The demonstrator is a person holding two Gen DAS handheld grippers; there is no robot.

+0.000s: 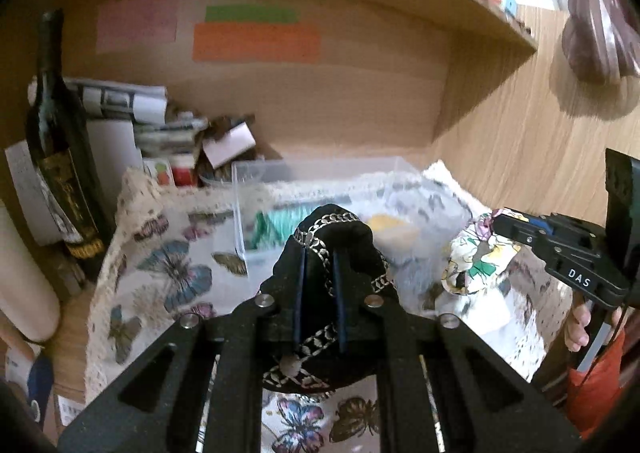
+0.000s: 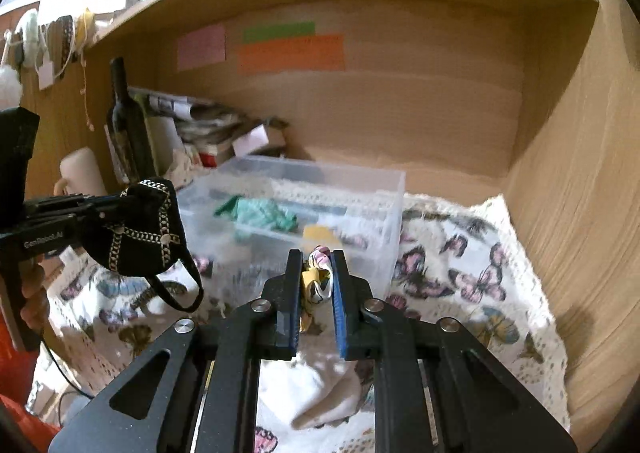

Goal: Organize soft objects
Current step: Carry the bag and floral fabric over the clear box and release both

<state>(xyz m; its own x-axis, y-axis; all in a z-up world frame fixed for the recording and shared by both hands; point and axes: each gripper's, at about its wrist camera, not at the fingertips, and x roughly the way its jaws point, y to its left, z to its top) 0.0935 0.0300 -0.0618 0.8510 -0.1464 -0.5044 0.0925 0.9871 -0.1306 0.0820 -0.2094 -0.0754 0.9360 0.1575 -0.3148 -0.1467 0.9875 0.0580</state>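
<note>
Transport step: left tool [image 1: 320,285] clamped on black pouch [image 1: 332,237], right tool [image 2: 316,273] on floral cloth [image 2: 318,271]. Next: release over clear bin [image 2: 320,189], frame centre.

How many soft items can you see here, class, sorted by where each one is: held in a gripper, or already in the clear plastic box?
Held in a gripper: 2, the black pouch in the left gripper and the floral cloth in the right gripper.
In the clear box: 2, the green cloth and the yellow piece.
Total: 4
</note>
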